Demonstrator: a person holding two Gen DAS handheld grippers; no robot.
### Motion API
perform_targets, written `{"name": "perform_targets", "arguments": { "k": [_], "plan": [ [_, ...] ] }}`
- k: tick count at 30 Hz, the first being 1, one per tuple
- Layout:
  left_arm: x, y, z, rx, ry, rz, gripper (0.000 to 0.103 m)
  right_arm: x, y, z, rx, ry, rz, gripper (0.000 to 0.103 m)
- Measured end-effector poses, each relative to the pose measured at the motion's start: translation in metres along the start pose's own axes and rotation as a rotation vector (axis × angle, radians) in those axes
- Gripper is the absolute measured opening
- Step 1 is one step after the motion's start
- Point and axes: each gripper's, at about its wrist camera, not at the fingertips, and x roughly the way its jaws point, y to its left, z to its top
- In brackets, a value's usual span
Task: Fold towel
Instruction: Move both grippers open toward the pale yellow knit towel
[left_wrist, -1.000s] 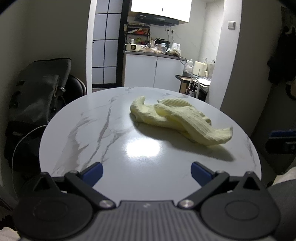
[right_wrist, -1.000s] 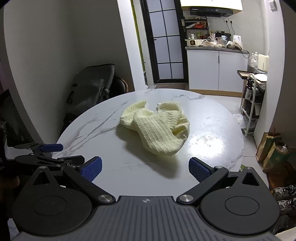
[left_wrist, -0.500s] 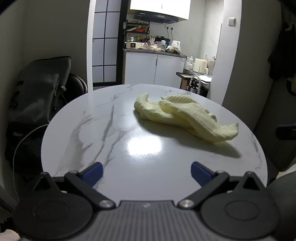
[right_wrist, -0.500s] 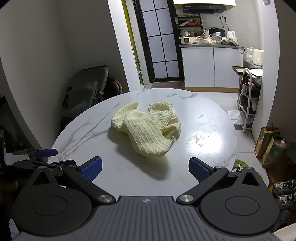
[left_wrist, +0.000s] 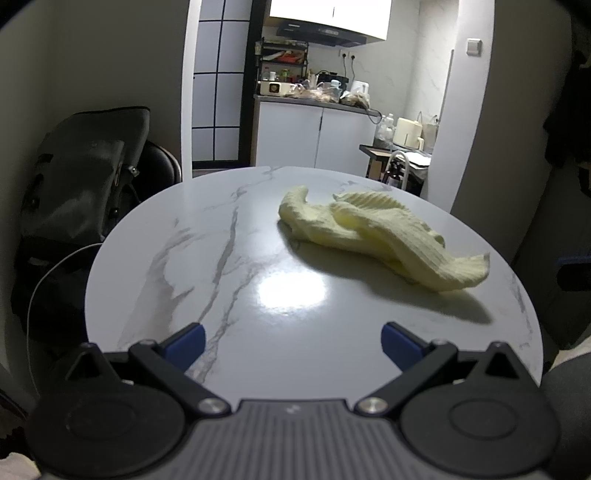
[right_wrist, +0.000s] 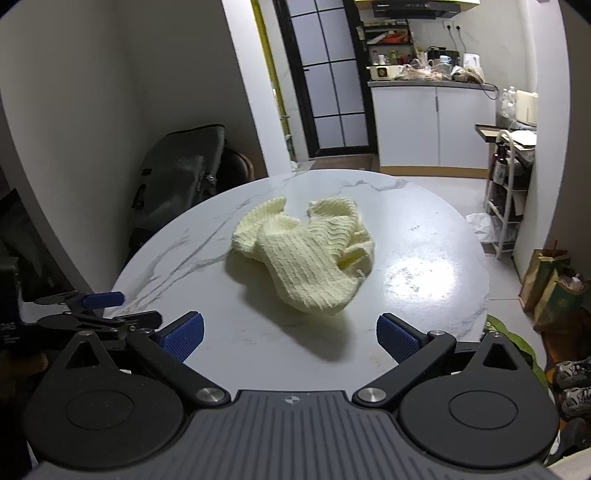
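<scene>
A pale yellow knitted towel (left_wrist: 376, 236) lies crumpled in a heap on the round white marble table (left_wrist: 221, 280). It also shows in the right wrist view (right_wrist: 306, 254), near the table's middle. My left gripper (left_wrist: 293, 343) is open and empty over the near edge, left of the towel. My right gripper (right_wrist: 290, 334) is open and empty, just short of the towel's near end. The left gripper also shows in the right wrist view (right_wrist: 99, 306), at the far left.
A dark bag (left_wrist: 81, 184) rests on a chair left of the table. A kitchen counter (right_wrist: 428, 85) with clutter stands behind. A shelf rack (right_wrist: 509, 192) and paper bags (right_wrist: 550, 280) stand on the floor to the right.
Both grippers have drawn slightly back and shifted; the towel sits a little farther off in both views. The towel itself has not moved. Both grippers stay open.
</scene>
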Motion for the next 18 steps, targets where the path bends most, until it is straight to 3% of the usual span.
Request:
{"name": "perform_targets", "arguments": {
  "k": [18],
  "plan": [
    [0.002, 0.012, 0.022, 0.026, 0.009, 0.013, 0.103, 0.021, -0.010, 0.025, 0.054, 0.007, 0.046, 0.102]
  ]
}}
